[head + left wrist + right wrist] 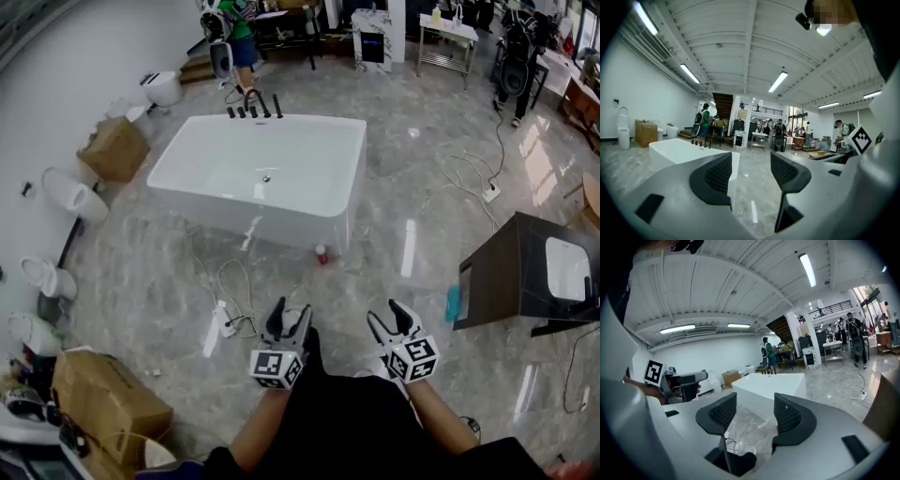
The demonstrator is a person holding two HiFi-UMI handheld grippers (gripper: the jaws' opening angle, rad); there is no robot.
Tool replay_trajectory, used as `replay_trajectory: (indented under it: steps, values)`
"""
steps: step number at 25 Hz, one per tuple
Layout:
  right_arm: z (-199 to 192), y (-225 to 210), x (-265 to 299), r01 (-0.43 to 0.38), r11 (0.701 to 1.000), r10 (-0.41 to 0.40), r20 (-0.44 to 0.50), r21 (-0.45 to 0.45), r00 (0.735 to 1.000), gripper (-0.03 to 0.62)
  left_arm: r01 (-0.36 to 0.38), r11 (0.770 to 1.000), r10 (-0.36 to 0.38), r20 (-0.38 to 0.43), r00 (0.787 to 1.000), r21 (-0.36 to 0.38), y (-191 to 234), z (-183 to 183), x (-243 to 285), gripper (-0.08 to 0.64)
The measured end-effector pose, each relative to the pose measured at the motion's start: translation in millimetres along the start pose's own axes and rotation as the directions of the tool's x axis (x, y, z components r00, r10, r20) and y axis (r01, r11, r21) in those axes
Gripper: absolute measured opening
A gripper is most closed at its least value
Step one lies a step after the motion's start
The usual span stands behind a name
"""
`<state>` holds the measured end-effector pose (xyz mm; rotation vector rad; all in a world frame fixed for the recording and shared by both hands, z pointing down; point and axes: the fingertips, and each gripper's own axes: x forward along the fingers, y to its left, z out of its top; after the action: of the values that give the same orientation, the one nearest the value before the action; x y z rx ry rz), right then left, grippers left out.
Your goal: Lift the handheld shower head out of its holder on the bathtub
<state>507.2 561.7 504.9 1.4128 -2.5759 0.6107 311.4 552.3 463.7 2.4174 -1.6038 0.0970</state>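
A white freestanding bathtub [258, 173] stands in the middle of the marble floor, well ahead of me. Black tap fittings [253, 105] rise from its far rim; the thin black upright at their right end [277, 103] looks like the handheld shower head in its holder. My left gripper [286, 323] and right gripper [394, 319] are held low near my body, far short of the tub, both open and empty. The left gripper view shows the tub [679, 152] and fittings [700, 143] beyond the open left gripper [750, 176]. The right gripper [755, 416] looks at the tub's near corner [773, 383].
White cables and a plug strip [230, 319] lie on the floor between me and the tub, beside a small red object [322, 253]. Toilets [75, 197] and cardboard boxes [114, 148] line the left wall. A dark cabinet [525, 272] stands at right. A person [239, 37] stands behind the tub.
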Motion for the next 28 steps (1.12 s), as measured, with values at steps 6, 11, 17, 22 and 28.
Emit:
replay_trajectory:
  steps: [6,11,17,22,28]
  values:
    - [-3,16,70,-0.021,1.0,0.021,-0.044,0.007,0.999,0.218,-0.006,1.0,0.006,0.013,1.0,-0.022,54,2,28,0.236]
    - [9,33,156,-0.012,1.0,0.011,-0.079,-0.019,0.997,0.218,0.019,0.997,-0.02,-0.015,1.0,-0.073,127,-5,66,0.235]
    - [35,65,276,-0.064,0.997,0.057,-0.123,-0.053,0.991,0.219,0.033,0.995,-0.037,-0.038,0.999,-0.098,216,6,111,0.235]
    - [57,89,360,-0.095,0.992,0.082,-0.154,-0.082,0.985,0.218,0.034,0.997,-0.038,-0.05,0.998,-0.074,284,20,134,0.239]
    - [74,111,443,-0.112,0.991,0.096,-0.191,-0.077,0.977,0.218,0.075,0.991,-0.082,-0.066,0.994,-0.113,341,28,154,0.239]
